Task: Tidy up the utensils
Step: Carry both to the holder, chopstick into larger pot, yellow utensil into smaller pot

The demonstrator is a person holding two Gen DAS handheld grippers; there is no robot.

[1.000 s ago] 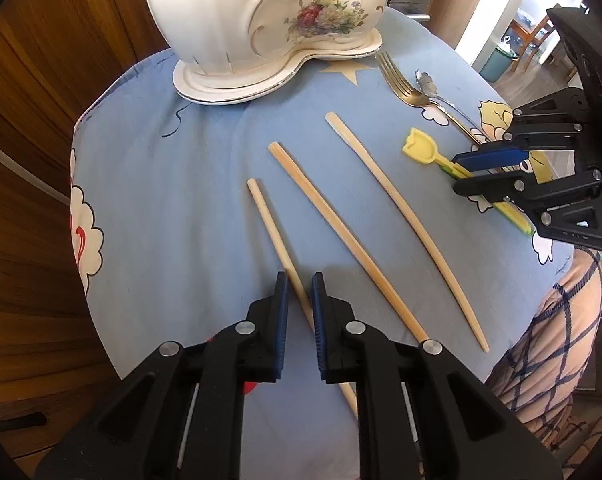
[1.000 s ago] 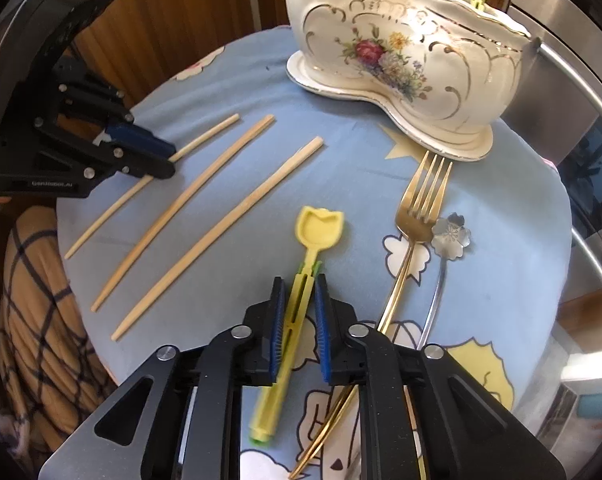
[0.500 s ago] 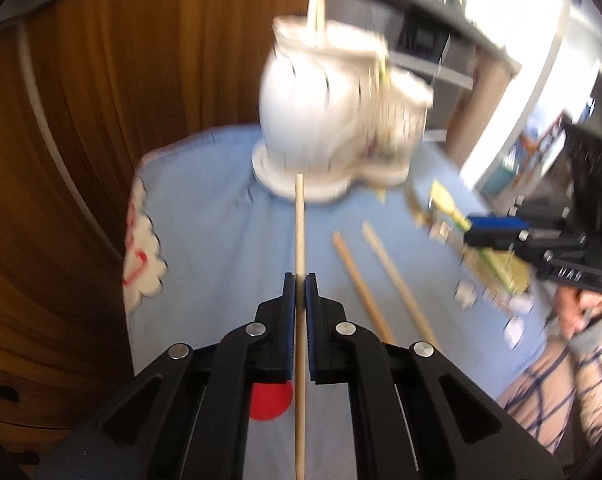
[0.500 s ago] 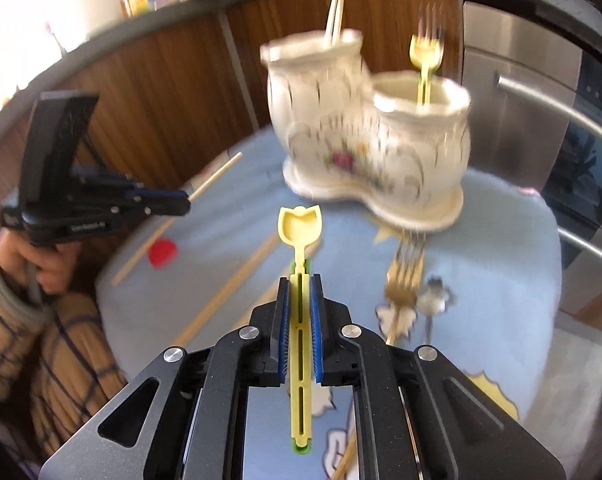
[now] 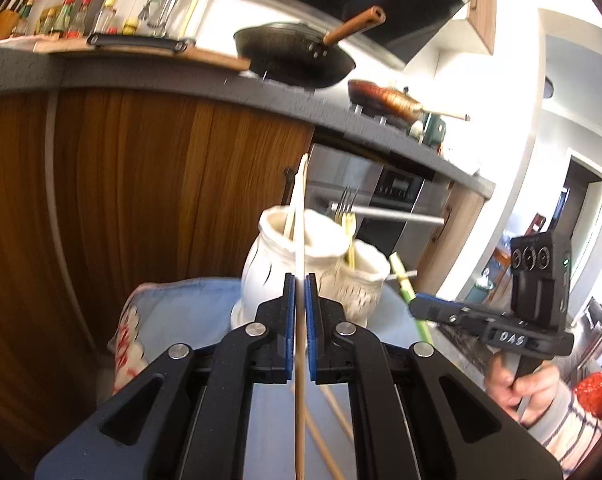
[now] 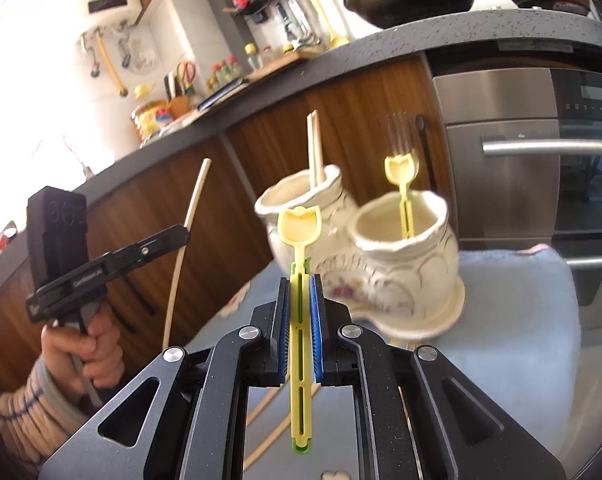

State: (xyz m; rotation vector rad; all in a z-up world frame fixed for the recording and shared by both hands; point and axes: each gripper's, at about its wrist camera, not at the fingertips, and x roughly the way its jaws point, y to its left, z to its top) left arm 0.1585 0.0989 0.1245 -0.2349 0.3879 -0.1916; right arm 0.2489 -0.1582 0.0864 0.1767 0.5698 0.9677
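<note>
My left gripper (image 5: 300, 280) is shut on a wooden chopstick (image 5: 299, 208), which stands nearly upright in front of the white ceramic two-cup holder (image 5: 269, 256). My right gripper (image 6: 299, 280) is shut on a yellow tulip-ended utensil (image 6: 301, 224), held up before the holder (image 6: 397, 276). The holder's left cup has chopsticks (image 6: 315, 148) in it. Its right cup has another yellow tulip utensil (image 6: 401, 168) and a fork (image 6: 399, 136). In the right wrist view the left gripper (image 6: 185, 236) is off to the left with its chopstick (image 6: 189, 216). The left wrist view has the right gripper (image 5: 415, 304) to the right.
Two more chopsticks (image 5: 333, 408) lie on the table's blue cloth (image 6: 513, 300). Behind the holder are wooden cabinet doors (image 5: 141, 200), an oven (image 6: 541, 160) and a counter with pans (image 5: 297, 52). A person's hands (image 5: 517, 384) grip both handles.
Both grippers closed on their utensils, lifted them off the table and tilted up, so the views now look level at the holder and kitchen instead of down at the cloth.
</note>
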